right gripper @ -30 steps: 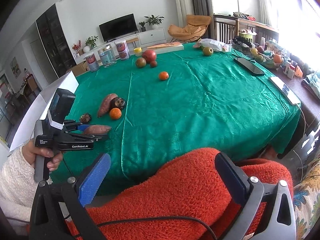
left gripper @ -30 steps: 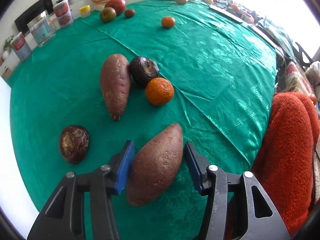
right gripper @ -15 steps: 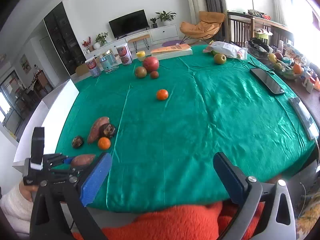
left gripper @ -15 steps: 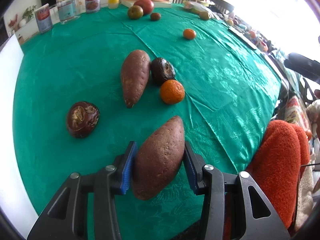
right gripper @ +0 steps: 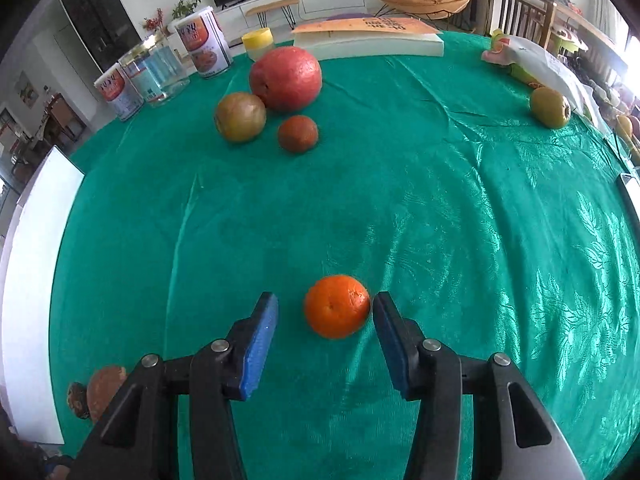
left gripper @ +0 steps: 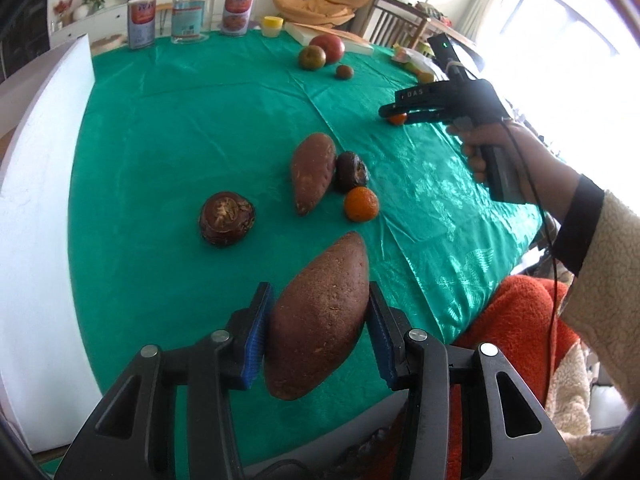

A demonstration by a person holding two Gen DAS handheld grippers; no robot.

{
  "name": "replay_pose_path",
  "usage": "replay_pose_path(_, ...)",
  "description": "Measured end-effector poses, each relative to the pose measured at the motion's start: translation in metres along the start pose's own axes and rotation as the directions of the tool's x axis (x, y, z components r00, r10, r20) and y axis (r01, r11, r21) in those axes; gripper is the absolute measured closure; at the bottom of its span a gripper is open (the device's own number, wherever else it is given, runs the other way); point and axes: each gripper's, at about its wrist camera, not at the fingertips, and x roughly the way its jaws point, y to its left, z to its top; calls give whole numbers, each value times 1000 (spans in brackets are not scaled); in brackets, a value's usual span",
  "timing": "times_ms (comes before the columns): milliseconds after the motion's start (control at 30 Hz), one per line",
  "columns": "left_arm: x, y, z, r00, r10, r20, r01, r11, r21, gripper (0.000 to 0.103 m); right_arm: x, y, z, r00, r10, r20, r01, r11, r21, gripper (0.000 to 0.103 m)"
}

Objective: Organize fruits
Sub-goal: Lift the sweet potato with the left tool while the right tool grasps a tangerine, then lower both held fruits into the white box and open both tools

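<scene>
My left gripper (left gripper: 320, 296) is shut on a brown sweet potato (left gripper: 320, 320), held just above the green tablecloth (left gripper: 180, 128). Beyond it lie a second sweet potato (left gripper: 312, 170), a dark wrinkled fruit (left gripper: 351, 171), an orange (left gripper: 361, 204) and a brown round fruit (left gripper: 227, 218). My right gripper (right gripper: 326, 304) straddles another orange (right gripper: 337, 306) on the cloth. Its jaws are closing. The right pad is at the peel, while a gap shows on the left side. In the left wrist view a hand holds that gripper (left gripper: 394, 114) over this orange (left gripper: 397, 119).
A big red fruit (right gripper: 285, 78), a green-brown fruit (right gripper: 240, 117) and a small red-brown one (right gripper: 298, 133) sit far back. Cans (right gripper: 204, 42), a jar (right gripper: 158, 72), a yellow cup (right gripper: 259, 42) and a book (right gripper: 368, 36) line the far edge. A white board (left gripper: 36, 200) stands left.
The left gripper closed on the sweet potato and raised it off the cloth. The right gripper swung from my lap across the table to the lone orange, its jaws narrowing around it.
</scene>
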Motion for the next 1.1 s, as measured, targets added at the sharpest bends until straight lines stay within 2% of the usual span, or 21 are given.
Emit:
replay_pose_path(33,-2,0,1,1000,-3,7,3,1000,-4,57,-2,-3,-2,1000,-4,17,3,1000,10,72)
replay_pose_path(200,-34,10,6,997,-57,57,61,996,-65,57,-39,6,-18,992,112,55,-115,993,40,72)
replay_pose_path(300,-77,25,13,988,-74,135,89,990,-112,57,-78,43,-31,969,236,69,-236,972,-3,72)
replay_pose_path(400,-126,53,16,974,-8,224,50,983,-179,57,-114,107,-49,916,399,53,-394,915,-84,72)
replay_pose_path(500,-161,91,10,953,135,271,-58,960,-274,57,-140,192,-74,836,549,-20,-541,817,-200,72)
replay_pose_path(567,-171,121,-2,931,261,255,-164,924,-346,57,-149,250,-96,786,612,-87,-609,744,-276,72)
replay_pose_path(633,-172,149,-17,908,364,207,-257,875,-411,57,-149,303,-117,758,635,-148,-641,685,-345,72)
replay_pose_path(667,-169,163,-24,899,402,176,-294,848,-440,57,-146,327,-127,751,635,-180,-649,661,-376,72)
replay_pose_path(700,-167,175,-32,891,431,145,-324,825,-463,57,-142,348,-136,753,625,-204,-646,645,-408,72)
replay_pose_path(767,-159,196,-44,883,460,89,-361,788,-499,57,-130,382,-151,774,589,-232,-620,632,-465,72)
replay_pose_path(867,-148,213,-53,878,477,42,-390,764,-514,57,-108,414,-164,799,543,-259,-592,634,-498,71)
replay_pose_path(967,-145,217,-54,856,516,26,-433,745,-507,62,-90,427,-165,823,502,-266,-564,666,-489,68)
replay_pose_path(1000,-145,217,-53,850,526,29,-441,741,-506,62,-88,427,-164,826,499,-261,-560,678,-477,59)
replay_pose_path(1100,-148,215,-47,842,537,52,-442,742,-505,54,-97,416,-160,808,538,-240,-585,684,-437,52)
